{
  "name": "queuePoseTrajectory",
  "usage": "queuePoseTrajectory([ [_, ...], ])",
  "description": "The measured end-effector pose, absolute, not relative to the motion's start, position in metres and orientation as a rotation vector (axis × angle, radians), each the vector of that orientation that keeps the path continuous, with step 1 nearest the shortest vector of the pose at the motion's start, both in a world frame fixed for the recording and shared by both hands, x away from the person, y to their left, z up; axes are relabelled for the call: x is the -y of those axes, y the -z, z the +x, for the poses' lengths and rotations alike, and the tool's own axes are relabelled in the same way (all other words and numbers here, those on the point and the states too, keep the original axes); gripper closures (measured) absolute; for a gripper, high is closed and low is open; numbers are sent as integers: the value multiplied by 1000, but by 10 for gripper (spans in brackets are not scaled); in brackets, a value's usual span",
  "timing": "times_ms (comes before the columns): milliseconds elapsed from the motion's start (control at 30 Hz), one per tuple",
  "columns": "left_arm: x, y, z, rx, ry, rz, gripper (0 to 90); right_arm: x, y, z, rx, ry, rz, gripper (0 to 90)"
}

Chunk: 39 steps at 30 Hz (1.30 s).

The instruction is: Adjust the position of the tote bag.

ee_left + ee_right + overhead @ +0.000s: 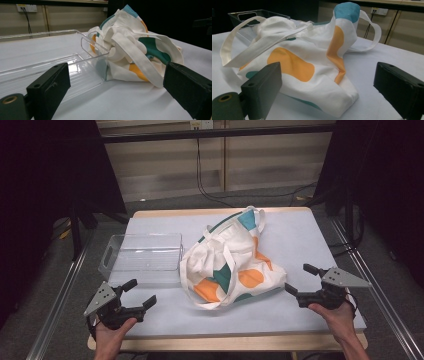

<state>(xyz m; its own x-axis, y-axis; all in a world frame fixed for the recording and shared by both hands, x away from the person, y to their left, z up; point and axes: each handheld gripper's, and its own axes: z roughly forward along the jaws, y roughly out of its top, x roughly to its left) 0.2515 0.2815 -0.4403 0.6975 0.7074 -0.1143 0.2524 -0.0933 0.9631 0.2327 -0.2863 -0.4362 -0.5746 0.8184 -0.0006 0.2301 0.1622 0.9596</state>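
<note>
A crumpled white tote bag (230,262) with orange and teal patches lies in the middle of the table, its straps loose on top. A clear plastic bin (142,254) stands just left of it, touching the cloth. My left gripper (139,293) hovers near the front left edge, open, jaws wide with nothing between them; ahead of it are the bin (50,67) and the bag (140,47). My right gripper (301,279) is open too, just right of the bag's front corner, facing the bag (307,65) with empty jaws.
The table (300,235) has a pale mat with bare room at the back right and along the front. Dark curtains flank both sides. Cables hang on the wall behind. Metal rails run along the floor on both sides.
</note>
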Motion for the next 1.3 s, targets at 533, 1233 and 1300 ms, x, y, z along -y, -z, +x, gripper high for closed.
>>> queuePoseTrajectory([
  [533,-288,440,260,-819,-453,1669,70,280,437,236,-1959,-1467,962,122],
  [1233,-292,443,265,-828,-435,1664,79,249,423,264,-2086,-1520,884,316],
  [1300,-292,443,266,-836,-441,1667,80,245,421,267,-2103,-1530,877,321],
])
